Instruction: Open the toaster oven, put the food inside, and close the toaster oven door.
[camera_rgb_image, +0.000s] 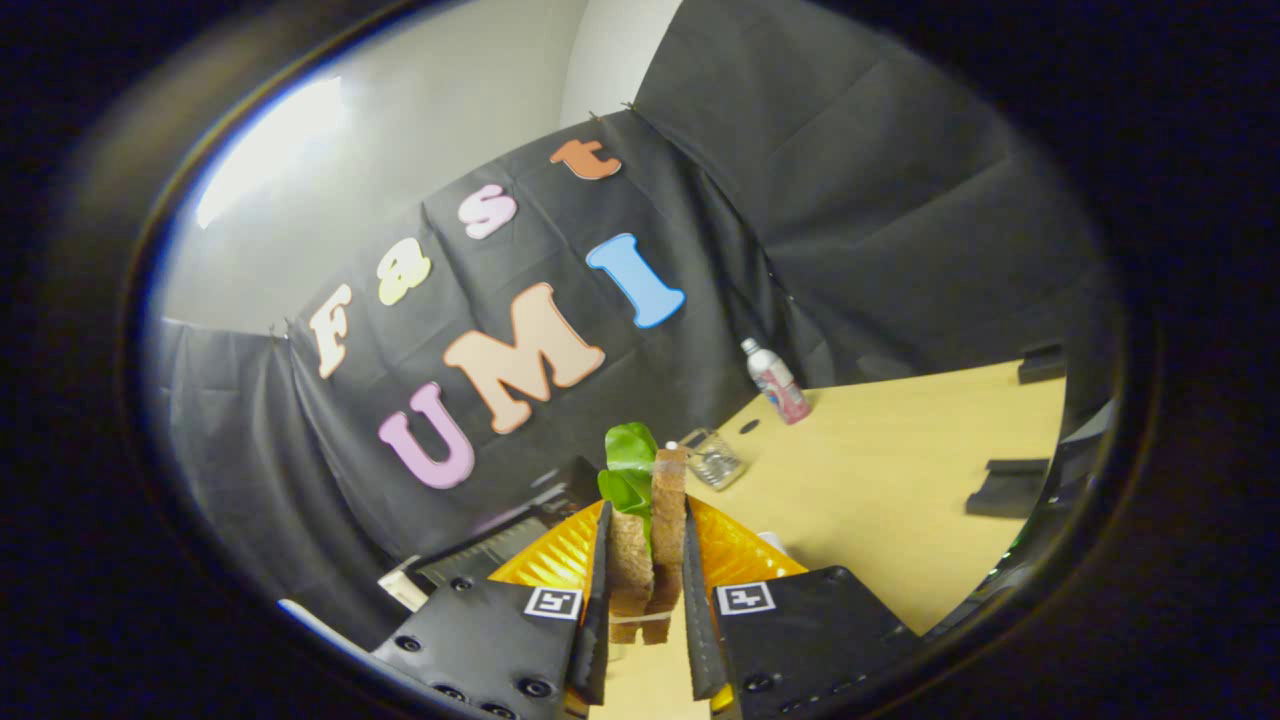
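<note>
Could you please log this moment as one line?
tool shut on sandwich | sandwich lifted above table | toaster oven beyond fingers

bare tabletop (900, 470) right, bottle (776, 380) beyond

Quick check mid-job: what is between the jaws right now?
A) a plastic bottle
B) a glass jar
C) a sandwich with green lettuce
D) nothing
C: the gripper has its jaws closed on both bread faces of the sandwich, lettuce sticking out on top; the bottle stands far beyond on the table.
</note>
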